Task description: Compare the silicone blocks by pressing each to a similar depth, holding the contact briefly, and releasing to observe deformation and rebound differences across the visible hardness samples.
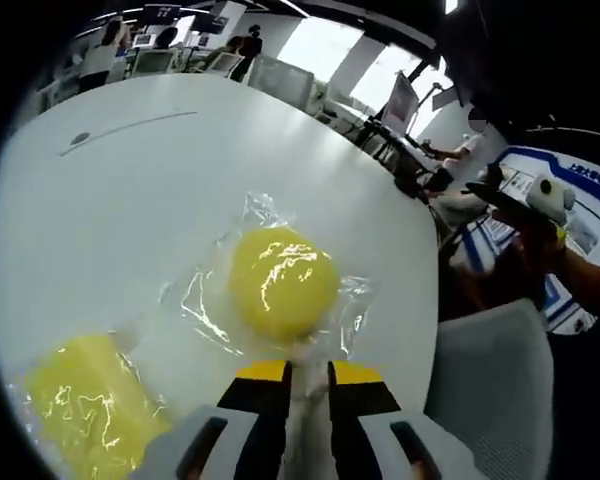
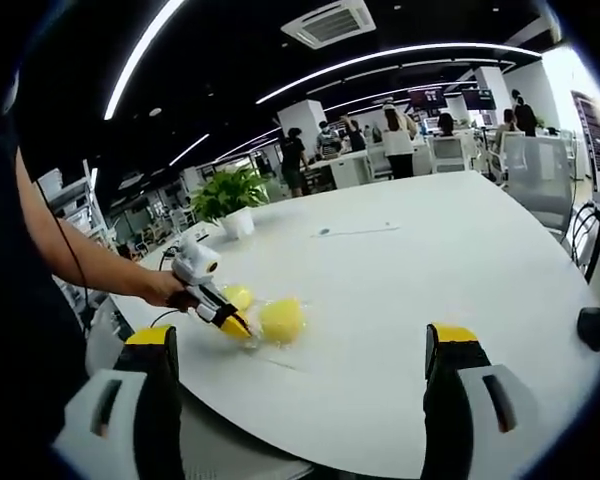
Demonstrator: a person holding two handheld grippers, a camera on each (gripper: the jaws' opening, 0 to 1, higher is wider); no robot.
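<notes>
A round yellow silicone block (image 1: 283, 280) lies in clear plastic wrap on the white table (image 1: 130, 220). My left gripper (image 1: 309, 372) has its yellow-tipped jaws drawn together, and the tips touch the block's near edge. A second, squarer yellow block (image 1: 90, 400) in wrap lies to the left of the jaws. In the right gripper view a hand holds the left gripper (image 2: 235, 326) slanted down against the round block (image 2: 281, 320), with the other block (image 2: 238, 296) just behind. My right gripper (image 2: 300, 340) stands wide open above the table's near edge, holding nothing.
A potted plant (image 2: 230, 205) stands at the table's far left. A small black object (image 2: 595, 325) sits off the right edge. A grey chair (image 1: 490, 380) is beside the table. A dark mark and a thin line (image 1: 130, 128) cross the far tabletop. People stand at distant desks.
</notes>
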